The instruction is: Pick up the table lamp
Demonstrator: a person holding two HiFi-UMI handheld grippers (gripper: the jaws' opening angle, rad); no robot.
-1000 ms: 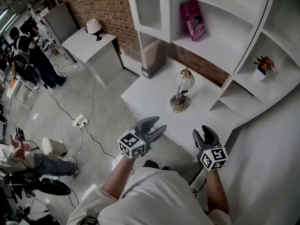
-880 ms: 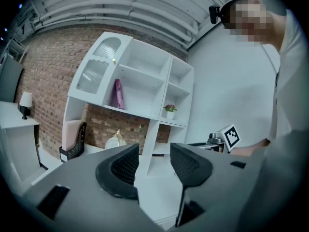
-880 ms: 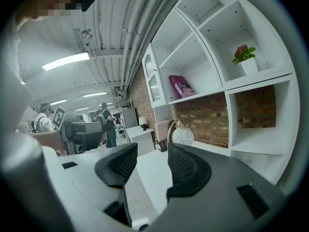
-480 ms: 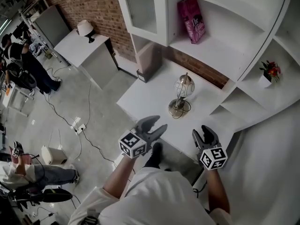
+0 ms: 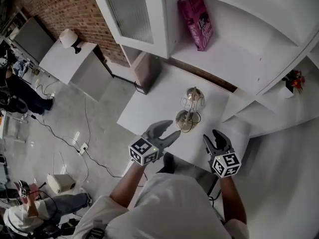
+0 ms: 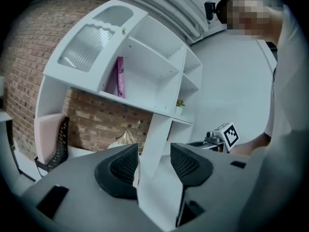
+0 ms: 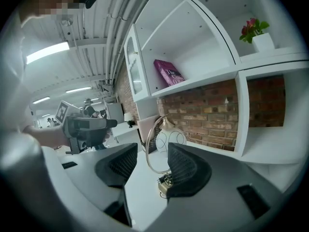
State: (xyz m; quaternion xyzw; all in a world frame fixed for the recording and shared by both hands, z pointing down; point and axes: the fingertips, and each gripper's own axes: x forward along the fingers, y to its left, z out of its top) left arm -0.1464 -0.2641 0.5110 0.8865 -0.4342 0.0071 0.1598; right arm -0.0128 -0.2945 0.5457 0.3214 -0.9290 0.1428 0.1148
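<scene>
Left gripper [image 5: 167, 132] and right gripper [image 5: 212, 136] aim toward table lamp [image 5: 192, 103]; jaws apart (empty)

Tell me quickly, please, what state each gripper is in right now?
Left gripper: open, nothing between its jaws.
Right gripper: open, holding nothing; the table lamp stands ahead of it, untouched.

pink book [image 5: 196, 20] on white shelf [image 5: 227, 59]

L tongs [image 5: 166, 132] and R tongs [image 5: 211, 137] held out fwd side by side, jaws apart, empty. Forearms [image 5: 127, 183] bare, extended. Tongs seem approx. level.
</scene>
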